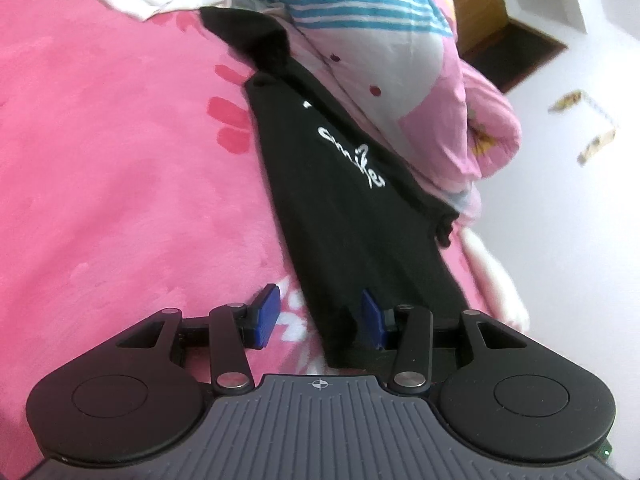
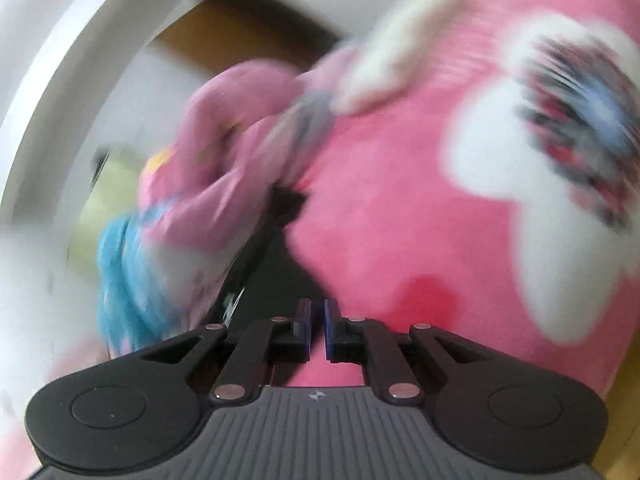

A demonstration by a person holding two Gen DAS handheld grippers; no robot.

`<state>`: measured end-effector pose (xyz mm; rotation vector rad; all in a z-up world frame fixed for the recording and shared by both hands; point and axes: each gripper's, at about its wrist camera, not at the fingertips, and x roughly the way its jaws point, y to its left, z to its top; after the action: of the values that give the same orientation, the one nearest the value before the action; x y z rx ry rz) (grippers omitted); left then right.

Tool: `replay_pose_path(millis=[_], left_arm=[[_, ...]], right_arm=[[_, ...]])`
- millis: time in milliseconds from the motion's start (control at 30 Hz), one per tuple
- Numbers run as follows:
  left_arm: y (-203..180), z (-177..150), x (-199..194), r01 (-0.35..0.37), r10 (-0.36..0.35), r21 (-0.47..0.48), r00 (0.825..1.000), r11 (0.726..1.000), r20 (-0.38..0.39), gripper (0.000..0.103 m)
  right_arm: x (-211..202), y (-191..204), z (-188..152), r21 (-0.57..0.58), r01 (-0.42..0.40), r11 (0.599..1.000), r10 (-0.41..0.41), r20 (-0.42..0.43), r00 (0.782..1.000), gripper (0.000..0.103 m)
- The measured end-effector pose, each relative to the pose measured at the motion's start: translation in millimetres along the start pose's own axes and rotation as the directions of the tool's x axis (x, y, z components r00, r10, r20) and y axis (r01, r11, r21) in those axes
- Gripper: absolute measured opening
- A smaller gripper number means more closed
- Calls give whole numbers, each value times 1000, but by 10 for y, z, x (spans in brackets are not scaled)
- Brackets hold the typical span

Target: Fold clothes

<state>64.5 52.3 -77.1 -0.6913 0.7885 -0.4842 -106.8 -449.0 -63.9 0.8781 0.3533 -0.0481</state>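
- The black shirt (image 1: 340,184) lies as a long narrow strip across the middle of the left wrist frame, on the pink blanket (image 1: 112,140), beside a pink quilt (image 1: 460,92).
- The left gripper (image 1: 320,316) is spread wide over the near corner — close it only with both cloth layers between the fingers.
- The right wrist view is blurred; the right gripper (image 2: 317,316) looks nearly closed — I cannot tell if it pinches cloth.
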Motion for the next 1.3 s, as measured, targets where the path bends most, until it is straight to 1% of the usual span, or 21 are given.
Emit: replay_pose_path(millis=[100, 167, 267, 400, 433, 467, 500, 567, 633, 667, 733, 800, 833, 867, 933, 967, 1033, 1100, 1200, 1267, 1300], left_arm=[[64, 34, -27, 11, -10, -43, 1000, 999, 13, 44], [105, 59, -29, 17, -15, -65, 1000, 998, 20, 44], [157, 102, -24, 27, -25, -92, 999, 995, 31, 44], [229, 189, -22, 49, -43, -99, 997, 994, 64, 44], [258, 205, -28, 55, -47, -103, 996, 993, 75, 44], [300, 214, -30, 64, -54, -116, 995, 991, 83, 44], [344, 216, -28, 77, -66, -137, 994, 988, 86, 43], [400, 222, -27, 101, -86, -163, 992, 981, 92, 43], [408, 231, -34, 113, -98, -164, 991, 980, 95, 43], [404, 232, -36, 114, -100, -160, 990, 980, 95, 43], [394, 231, -38, 118, -104, -151, 990, 981, 95, 44], [380, 228, -30, 119, -106, -143, 990, 983, 94, 44], [373, 227, -22, 120, -107, -139, 990, 983, 93, 44], [362, 223, -20, 116, -105, -132, 990, 984, 91, 44], [340, 214, -14, 110, -100, -116, 991, 987, 88, 44], [329, 210, -11, 107, -98, -108, 991, 988, 86, 44], [324, 206, -13, 102, -93, -100, 992, 990, 85, 44], [318, 203, -9, 95, -87, -92, 993, 991, 84, 44], [303, 199, 5, 81, -75, -79, 994, 994, 83, 44], [285, 188, 8, 70, -65, -61, 994, 996, 83, 44], [276, 183, 10, 65, -60, -54, 995, 996, 83, 44]], right_arm=[[184, 722, -82, -328, -92, 940, 56, -118, 992, 12], [329, 1111, -382, -541, -161, 825, 70, -186, 980, 19], [550, 1643, -931, -790, -264, 553, 59, -279, 958, 25], [845, 2352, -1663, -922, -380, 77, -9, -382, 924, 32], [925, 2452, -1811, -919, -394, -8, -28, -394, 919, 32], [1009, 2491, -1930, -914, -401, -61, -43, -399, 916, 32], [1107, 2511, -2005, -908, -412, -76, -59, -408, 911, 32], [1334, 2516, -2039, -894, -448, -22, -96, -444, 891, 32], [1567, 2508, -1908, -864, -489, 123, -118, -502, 857, 18], [1627, 2484, -1727, -834, -495, 243, -93, -528, 844, 5], [1682, 2411, -1286, -729, -478, 490, -5, -551, 835, 3], [1737, 2103, -827, -483, -437, 759, 120, -555, 823, 3], [1784, 1850, -623, -331, -382, 863, 163, -532, 831, 4], [1831, 1597, -418, -163, -319, 934, 200, -502, 841, 4], [1941, 1088, -171, 101, -158, 982, 187, -463, 866, 9], [1970, 870, -93, 193, -92, 977, 172, -459, 872, 10], [1922, 622, 0, 282, -53, 958, 177, -436, 882, 20], [1770, 645, 87, 220, -73, 973, 158, -397, 904, 33], [1568, 827, 195, 38, -110, 993, 117, -348, 930, 36], [1499, 1155, 136, -200, -158, 967, 79, -353, 932, 36], [1489, 1330, 58, -320, -187, 929, 61, -365, 929, 36]])
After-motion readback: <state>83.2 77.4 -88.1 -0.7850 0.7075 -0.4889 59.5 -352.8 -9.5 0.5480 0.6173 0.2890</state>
